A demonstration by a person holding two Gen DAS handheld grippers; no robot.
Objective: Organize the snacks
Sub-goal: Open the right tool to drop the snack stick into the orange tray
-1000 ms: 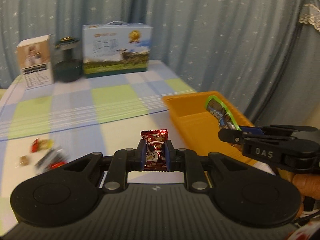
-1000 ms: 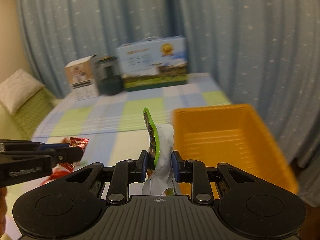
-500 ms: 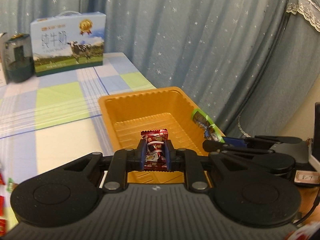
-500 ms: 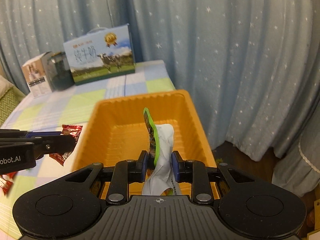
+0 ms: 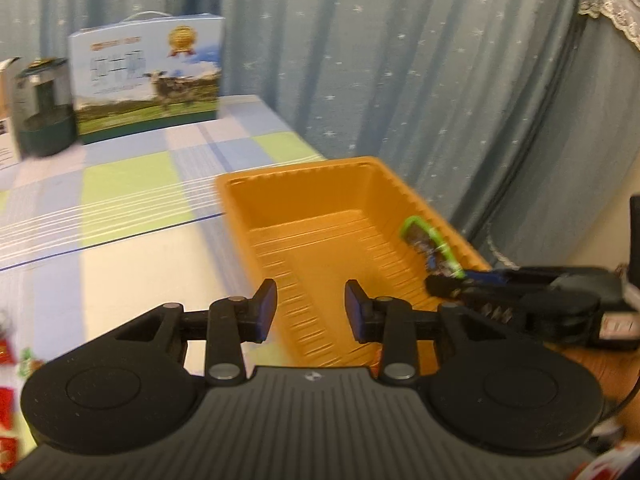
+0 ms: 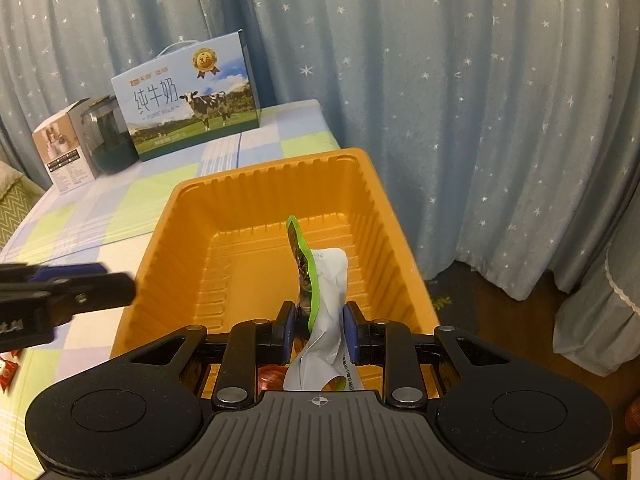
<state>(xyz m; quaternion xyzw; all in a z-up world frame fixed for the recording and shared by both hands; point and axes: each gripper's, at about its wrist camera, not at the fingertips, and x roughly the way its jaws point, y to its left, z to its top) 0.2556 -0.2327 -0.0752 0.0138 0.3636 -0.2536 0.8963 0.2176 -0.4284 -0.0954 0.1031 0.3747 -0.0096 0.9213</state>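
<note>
An orange plastic tray (image 5: 304, 184) (image 6: 256, 184) stands at the table's right edge. My left gripper (image 5: 311, 314) is open and empty over the tray's near left part. My right gripper (image 6: 319, 334) is shut on a green-edged white snack packet (image 6: 320, 280) and holds it upright over the tray's near end. The packet's green tip (image 5: 428, 240) also shows in the left wrist view, in front of the right gripper (image 5: 436, 285). A red wrapped candy (image 6: 270, 376) lies low in the tray, partly hidden behind my right gripper. The left gripper (image 6: 124, 280) shows at the right wrist view's left edge.
The table has a checked cloth (image 5: 120, 184). A milk carton box (image 6: 188, 100), a dark jar (image 6: 110, 140) and a small white box (image 6: 64, 156) stand at its back. Loose red snacks (image 5: 6, 352) lie at the left. Blue starred curtains (image 6: 440, 80) hang behind and to the right.
My left gripper has opened and the red candy it held is gone from it; a red candy now lies in the tray. My right gripper has moved lower over the tray, still holding the packet.
</note>
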